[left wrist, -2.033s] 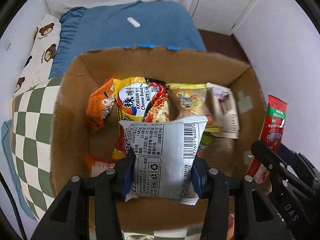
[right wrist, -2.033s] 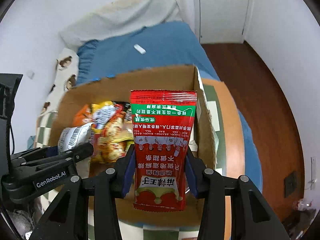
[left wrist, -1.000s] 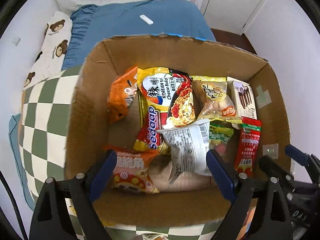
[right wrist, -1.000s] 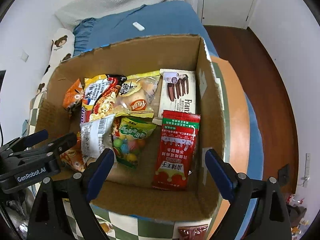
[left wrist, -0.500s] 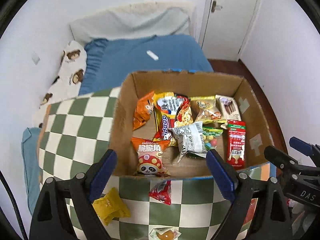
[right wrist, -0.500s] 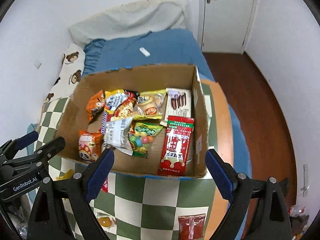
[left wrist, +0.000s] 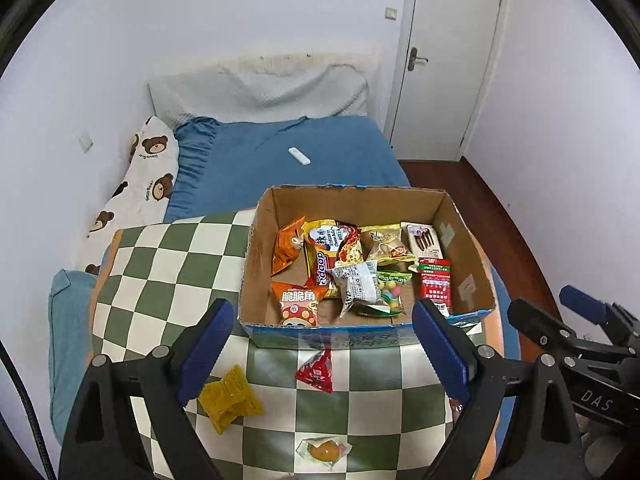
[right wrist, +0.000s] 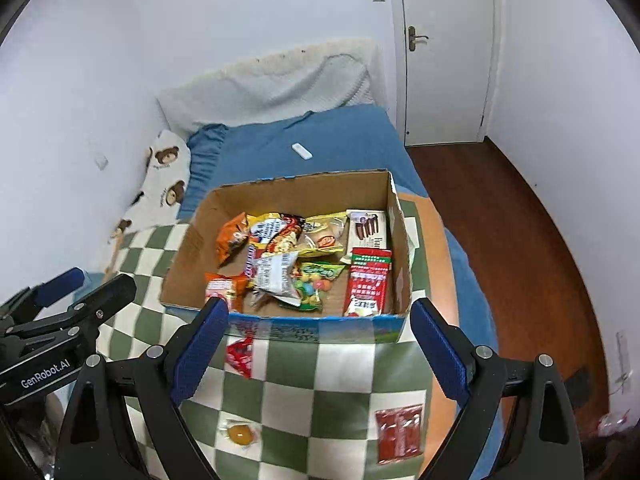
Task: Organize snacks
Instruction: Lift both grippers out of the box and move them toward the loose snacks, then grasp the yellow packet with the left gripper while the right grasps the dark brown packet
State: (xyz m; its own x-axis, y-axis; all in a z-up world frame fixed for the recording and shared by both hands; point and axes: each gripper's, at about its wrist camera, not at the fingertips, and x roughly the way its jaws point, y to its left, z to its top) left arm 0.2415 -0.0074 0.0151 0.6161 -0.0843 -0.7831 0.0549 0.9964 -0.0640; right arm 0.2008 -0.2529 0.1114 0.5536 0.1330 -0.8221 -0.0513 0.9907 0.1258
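Both your claws hang with jaws wide apart and nothing between them — the left claw (left wrist: 320, 352) and the right claw (right wrist: 320, 344). Ahead of each sits the cardboard box (left wrist: 360, 330) of snacks, the red sachet (right wrist: 369, 280) lying inside at its right. Nearer you, on the checked cloth (left wrist: 160, 264), lie a yellow packet (left wrist: 230, 398) and a small red packet (left wrist: 318, 370).

White walls (left wrist: 240, 20), closed door (left wrist: 444, 60), blue bed (left wrist: 280, 160), wooden floor (right wrist: 520, 240).
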